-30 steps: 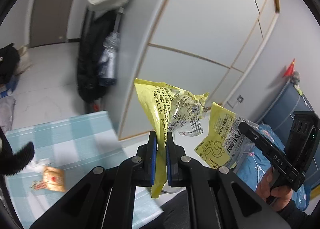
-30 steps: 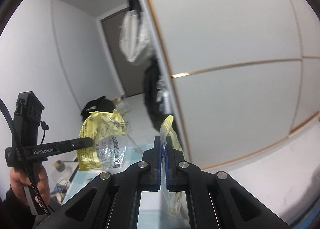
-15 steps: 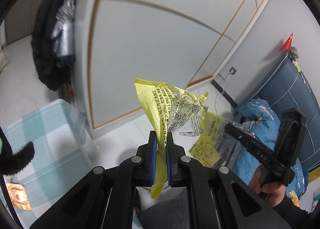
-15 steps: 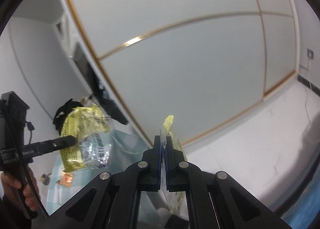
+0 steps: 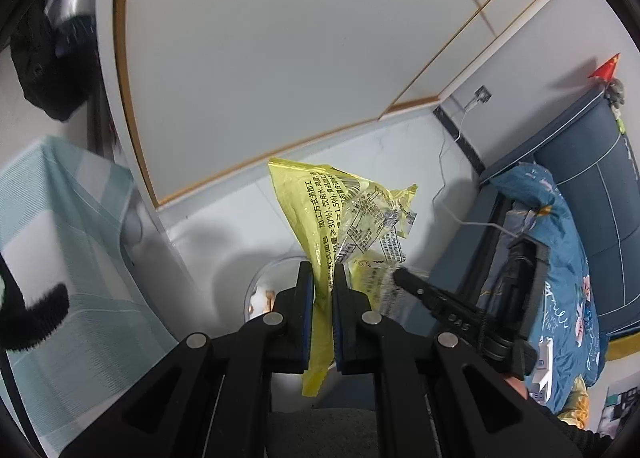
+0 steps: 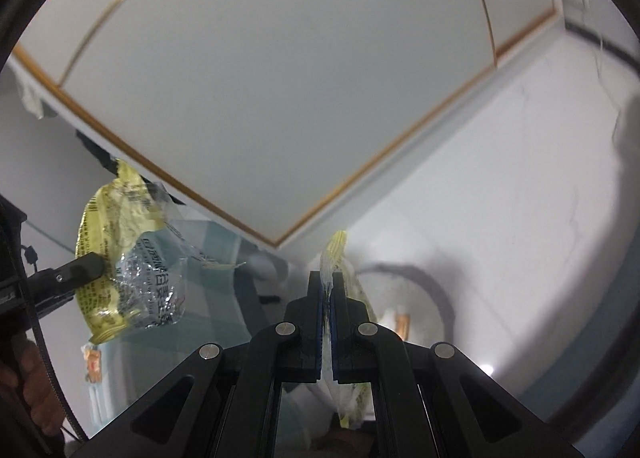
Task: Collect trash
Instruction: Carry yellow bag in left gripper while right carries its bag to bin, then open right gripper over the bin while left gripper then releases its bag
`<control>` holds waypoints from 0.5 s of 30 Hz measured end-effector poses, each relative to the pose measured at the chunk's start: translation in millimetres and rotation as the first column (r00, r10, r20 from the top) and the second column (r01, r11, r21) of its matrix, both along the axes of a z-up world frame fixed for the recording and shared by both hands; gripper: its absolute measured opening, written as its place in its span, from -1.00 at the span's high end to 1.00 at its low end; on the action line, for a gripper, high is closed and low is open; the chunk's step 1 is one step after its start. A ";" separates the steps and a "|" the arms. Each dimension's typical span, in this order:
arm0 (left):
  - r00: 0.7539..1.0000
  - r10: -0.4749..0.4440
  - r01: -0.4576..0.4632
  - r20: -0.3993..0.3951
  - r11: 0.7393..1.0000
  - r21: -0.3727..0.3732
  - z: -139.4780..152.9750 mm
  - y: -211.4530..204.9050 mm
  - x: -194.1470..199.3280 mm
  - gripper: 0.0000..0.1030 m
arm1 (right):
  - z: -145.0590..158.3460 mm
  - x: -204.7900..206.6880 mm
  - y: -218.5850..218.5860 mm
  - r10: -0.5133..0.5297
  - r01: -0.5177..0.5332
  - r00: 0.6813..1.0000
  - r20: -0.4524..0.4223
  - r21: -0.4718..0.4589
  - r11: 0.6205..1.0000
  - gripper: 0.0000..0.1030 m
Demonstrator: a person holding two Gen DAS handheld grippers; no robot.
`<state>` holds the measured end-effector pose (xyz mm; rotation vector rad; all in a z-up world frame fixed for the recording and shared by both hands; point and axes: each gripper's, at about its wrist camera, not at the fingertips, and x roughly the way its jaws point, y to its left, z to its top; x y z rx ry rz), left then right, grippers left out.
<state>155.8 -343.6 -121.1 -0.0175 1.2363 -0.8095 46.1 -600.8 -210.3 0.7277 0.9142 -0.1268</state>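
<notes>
The left gripper (image 5: 322,278) clamps a crinkled yellow-and-clear plastic snack wrapper (image 5: 340,213); the right gripper (image 6: 328,290) pinches a second yellow plastic wrapper (image 6: 340,258). Both hang over a round clear-rimmed bin (image 5: 272,270) on the white floor (image 5: 224,217). Released off-centre, the light film could drift past the rim or cling to the pads.

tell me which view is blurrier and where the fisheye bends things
Right wrist view: softer overall, the bin rim and floor smeared, while the right tongs and their yellow wrapper stay crisp. Left wrist view: sharper, print on the left tongs' yellow wrapper legible; slight blur at the other wrapper. Both: wardrobe trim bows into curves, dark vignette at corners.
</notes>
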 end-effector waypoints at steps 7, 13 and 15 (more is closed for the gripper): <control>0.996 -0.004 0.006 -0.085 1.000 0.024 -25.4 -10.0 7.8 0.92 | -44.6 1.2 -5.8 -0.001 0.011 0.995 -0.098 0.098 0.995 0.89; 0.994 -0.027 0.034 -0.110 0.998 0.061 -32.3 -23.9 4.1 0.92 | -52.5 -11.1 -8.1 -0.018 0.035 0.989 -0.143 0.111 0.993 0.61; 0.992 -0.042 0.052 -0.118 0.995 0.081 -38.9 -28.7 3.5 0.92 | -52.7 -16.6 -12.7 -0.030 0.047 0.987 -0.155 0.107 0.993 0.39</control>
